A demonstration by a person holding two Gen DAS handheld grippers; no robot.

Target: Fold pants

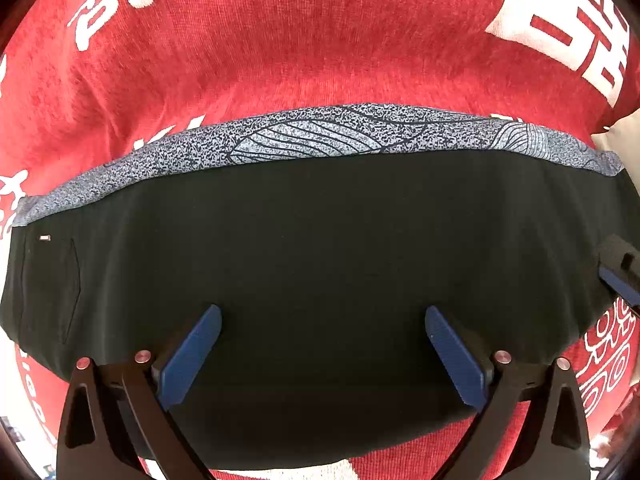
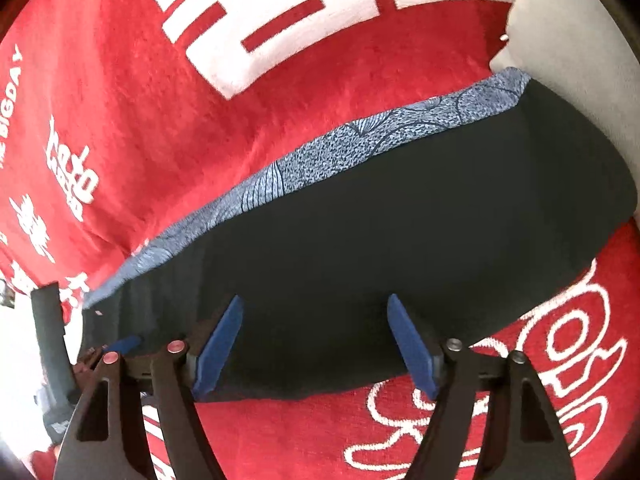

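Lying flat on the red blanket [image 1: 320,60], the black pants [image 1: 320,260] look folded, so both grippers, left [image 1: 323,360] and right [image 2: 316,348], hang above with fingers open, holding nothing.

The folded black pants [image 1: 320,280] show a blue-grey speckled inner layer [image 1: 320,136] with dark leaf-line drawings. Beneath the pants lies a red plush blanket [image 1: 280,40] bearing white characters and swirls. Both grippers' fingers [image 1: 192,356] are blue on black frames.
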